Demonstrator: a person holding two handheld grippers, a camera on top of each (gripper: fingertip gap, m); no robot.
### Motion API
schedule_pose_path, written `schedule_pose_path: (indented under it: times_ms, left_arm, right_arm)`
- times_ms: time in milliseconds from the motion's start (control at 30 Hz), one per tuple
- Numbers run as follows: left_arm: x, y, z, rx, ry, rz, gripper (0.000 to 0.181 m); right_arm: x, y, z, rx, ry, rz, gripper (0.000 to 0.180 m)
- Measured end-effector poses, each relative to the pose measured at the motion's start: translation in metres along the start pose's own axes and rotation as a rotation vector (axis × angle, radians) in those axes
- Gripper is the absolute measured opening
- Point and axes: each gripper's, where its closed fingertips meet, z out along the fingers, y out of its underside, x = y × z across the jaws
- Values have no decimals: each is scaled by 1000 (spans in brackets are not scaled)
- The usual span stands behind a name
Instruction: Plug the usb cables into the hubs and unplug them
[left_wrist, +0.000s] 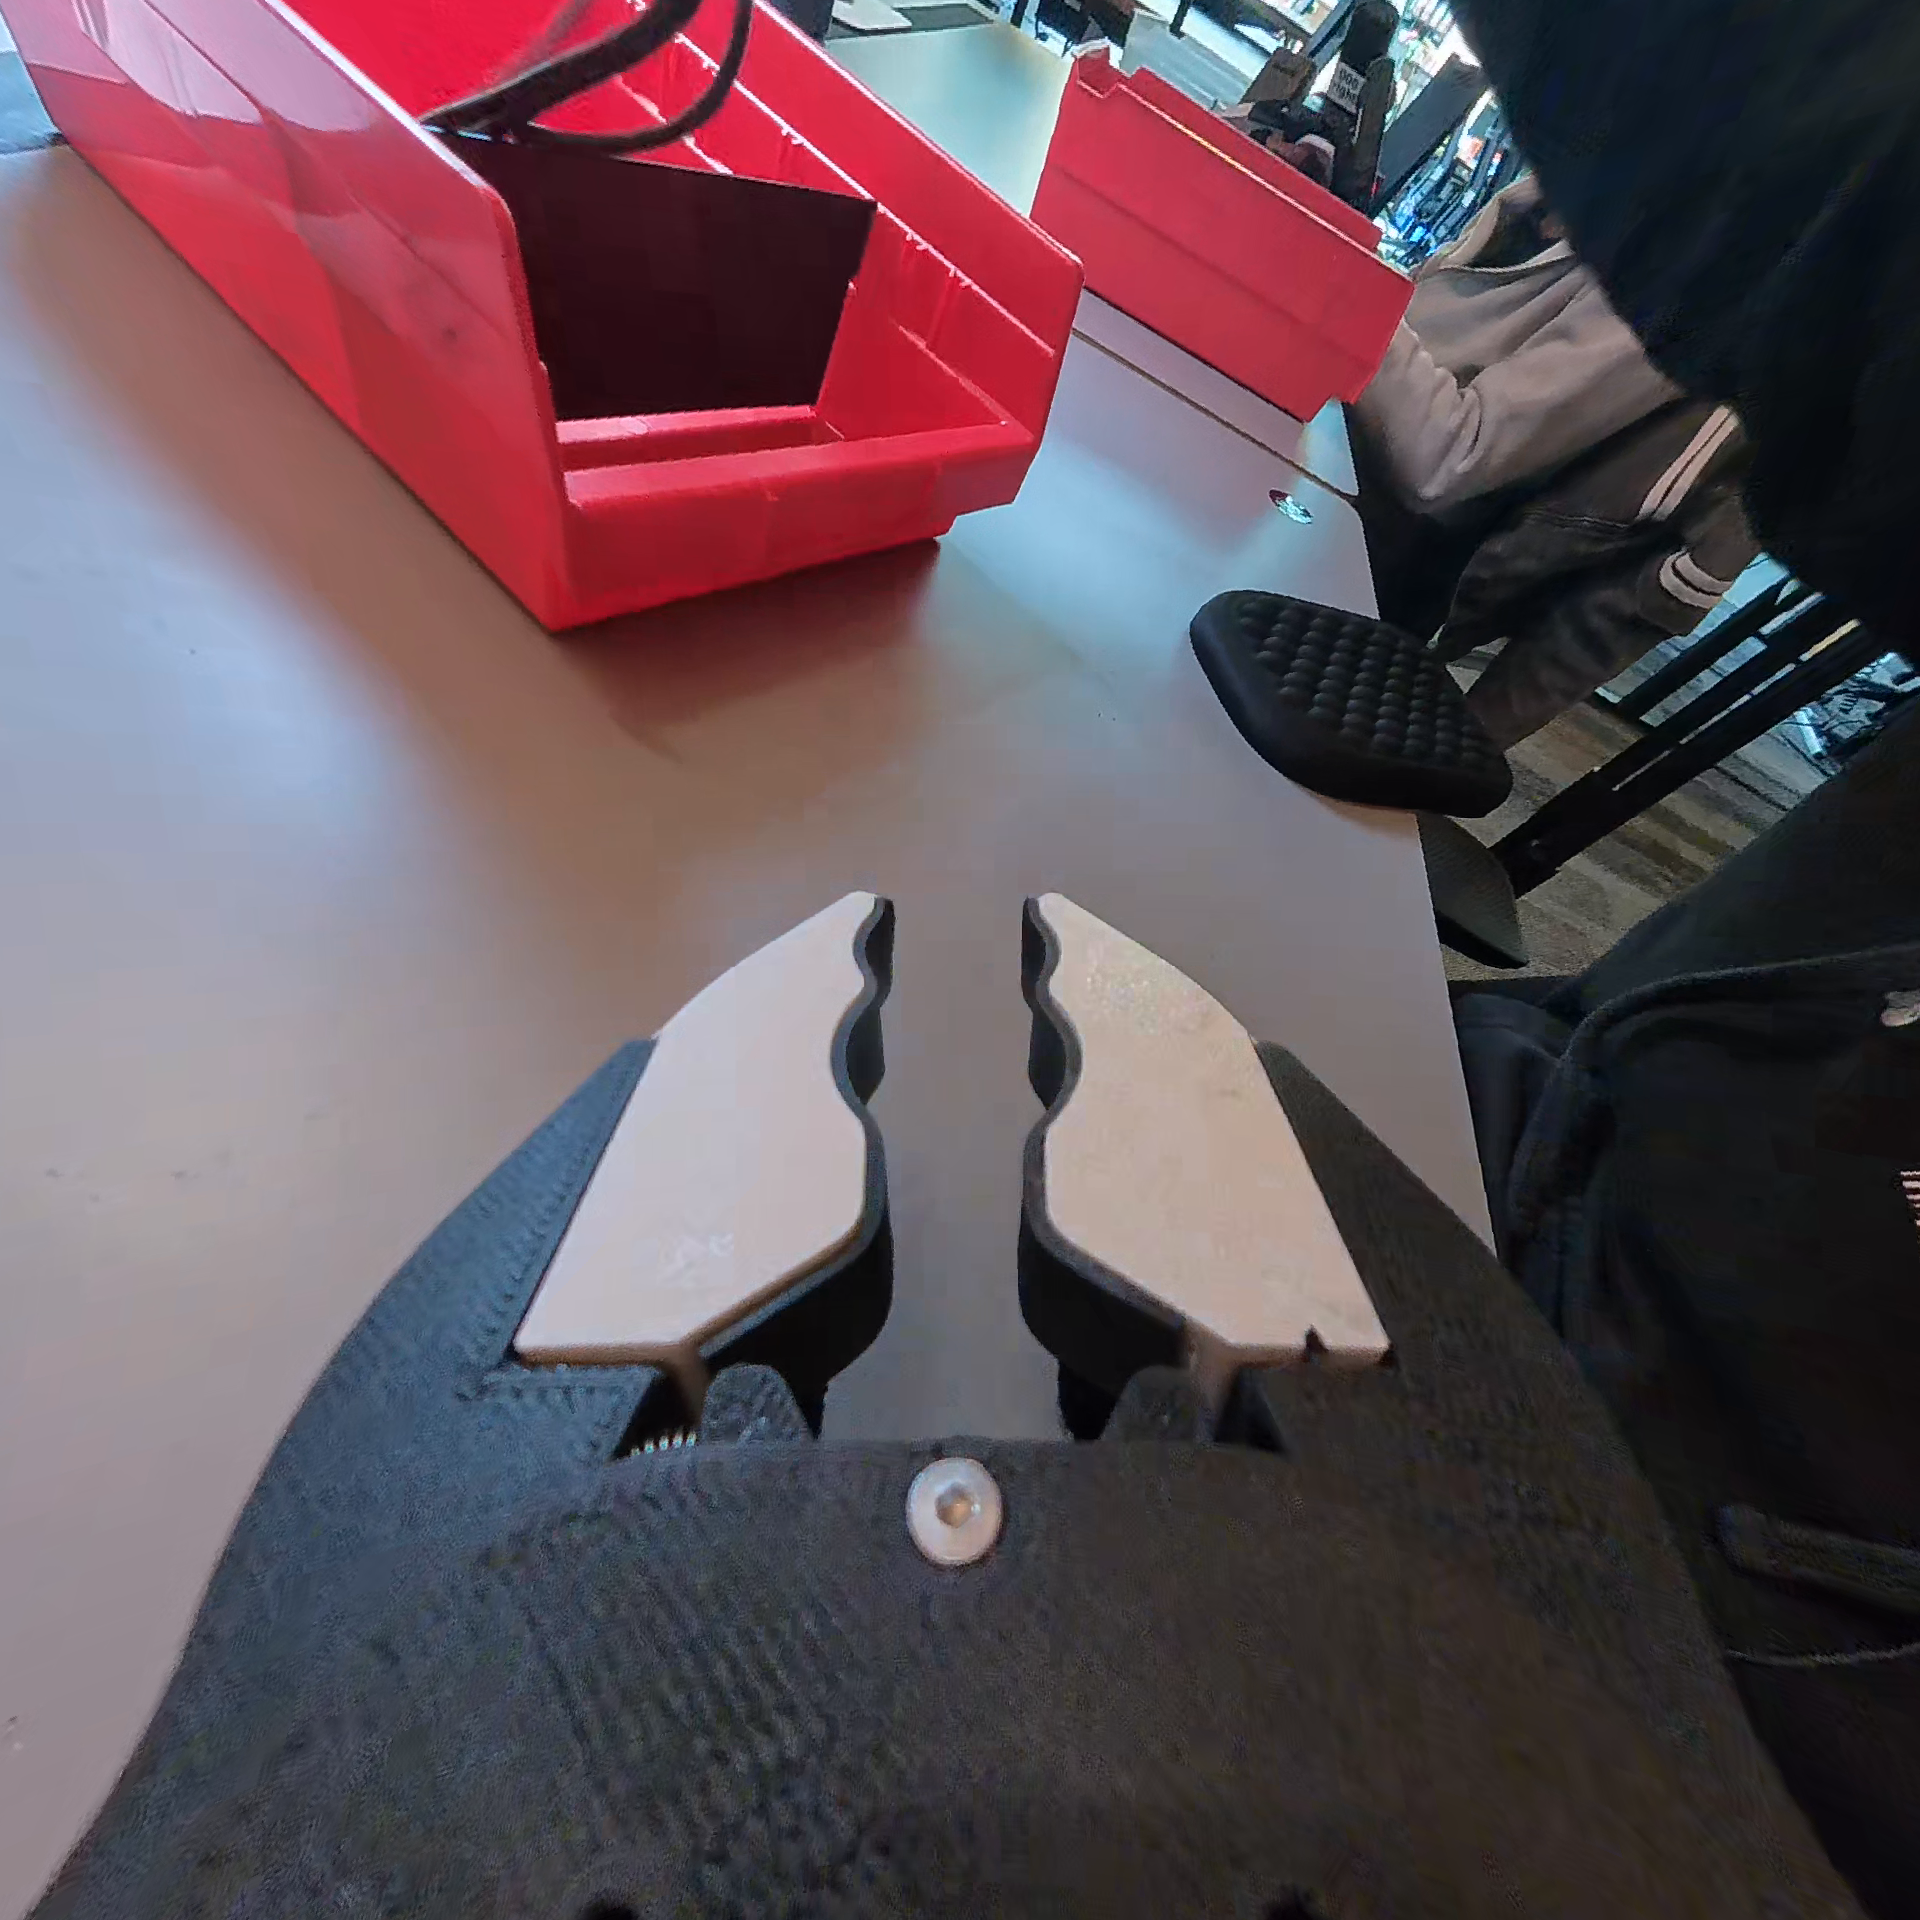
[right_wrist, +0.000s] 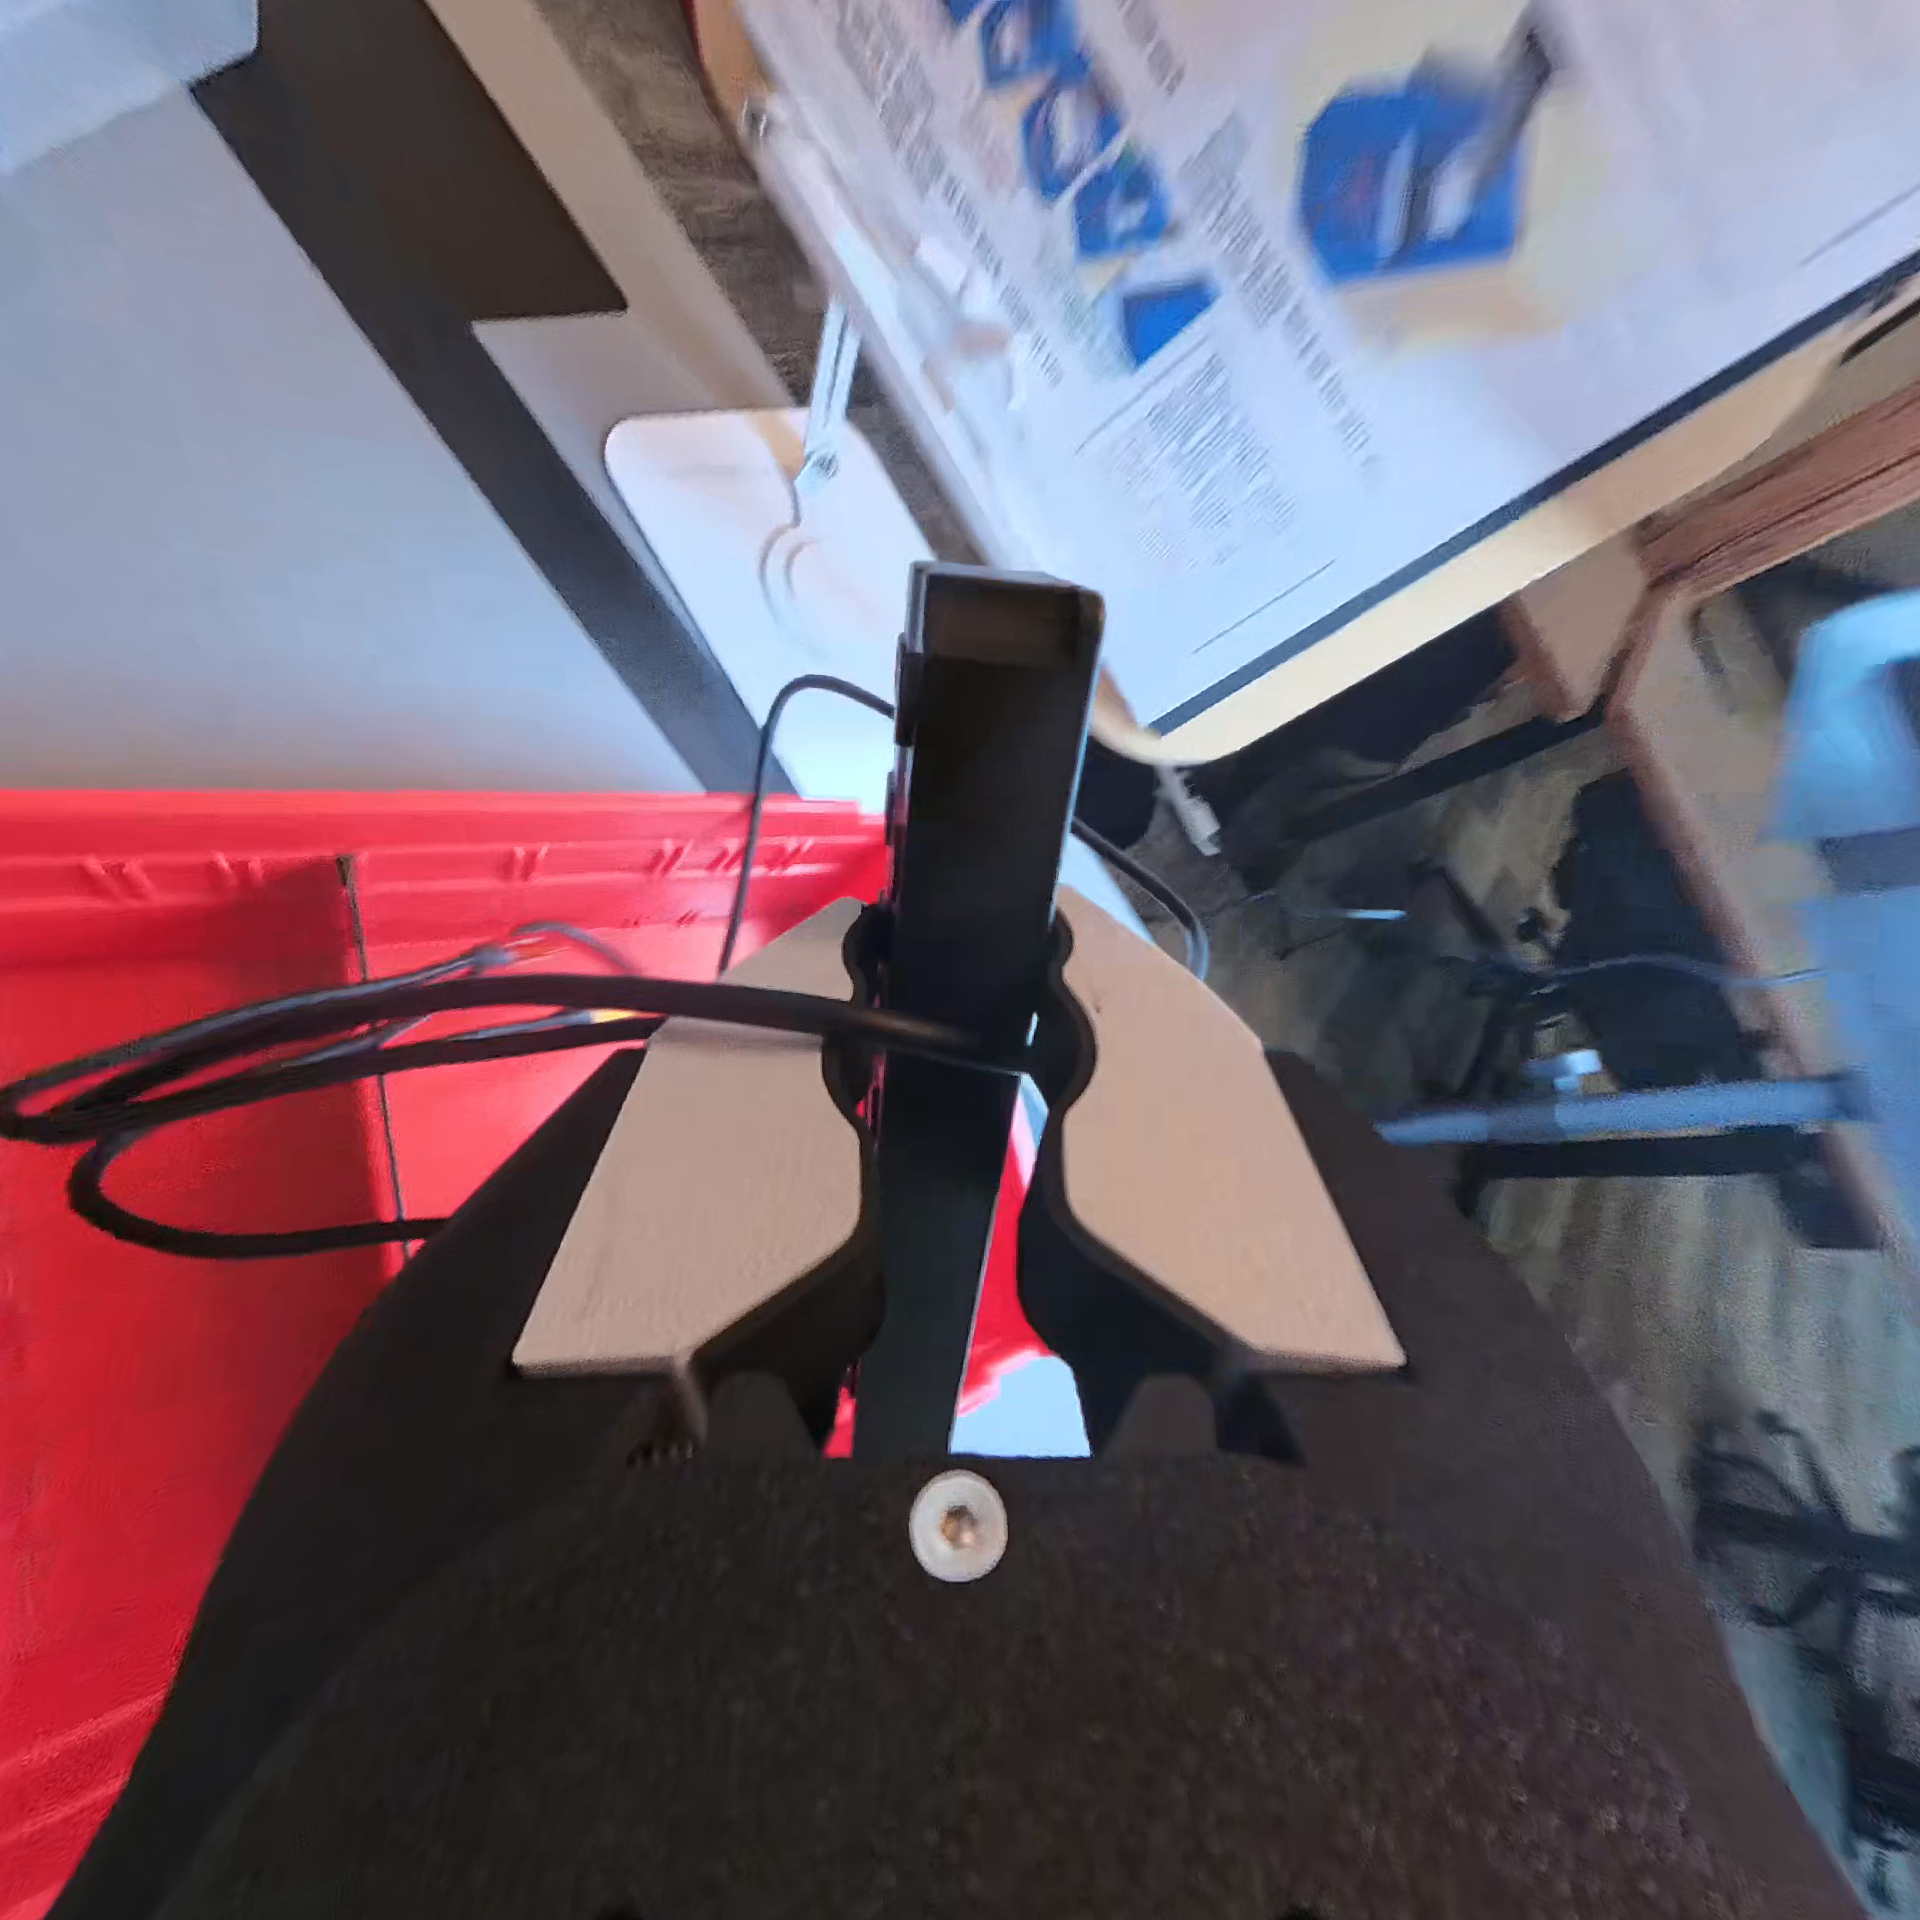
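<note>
While the left claw (left_wrist: 958, 935) hovers empty, jaws apart, over the desk (left_wrist: 260, 831), the right claw (right_wrist: 961, 966) clamps what appears to be a black hub (right_wrist: 987, 748); red bin (left_wrist: 727, 499) at 11 o'clock.

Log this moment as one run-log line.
left gripper: open, empty, over table | right gripper: shut on black hub, cables trailing above red bin

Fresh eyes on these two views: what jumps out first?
The red bin on the table, ahead of the open, empty left gripper. In the right wrist view, the right gripper clamps a black hub upright, thin black cables trailing left over a red bin.
</note>
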Motion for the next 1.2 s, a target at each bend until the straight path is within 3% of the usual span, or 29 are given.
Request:
schedule_pose_path:
  times_ms: [200,367,467,567,767,867,1000,1133,1200]
  left_arm:
    - [-3,1,0,1,-10,0,23]
    - [-7,1,-2,15,-25,-14,30]
    - [-13,-4,-6,45,-61,-9,37]
    - [-20,-14,-17,95,-116,11,39]
    - [-30,-44,-58,212,-253,73,40]
    - [-39,-64,-93,270,-360,115,40]
    - [-66,-92,-153,332,-532,130,39]
    - [-117,-110,-206,267,-722,123,38]
    - [-152,-114,-225,183,-797,93,37]
  right_arm:
    - [-33,80,54,-180,-111,83,31]
    - [-13,94,60,-276,-50,33,52]
    - [7,76,38,-229,-29,89,68]
    - [15,49,1,-95,-4,140,69]
    - [-36,16,-83,213,15,265,67]
    - [-93,14,-113,357,-50,354,56]
    - [-155,35,-126,489,-18,453,0]
    - [-190,64,-110,530,-20,550,0]
    - [-206,69,-101,563,-67,563,11]
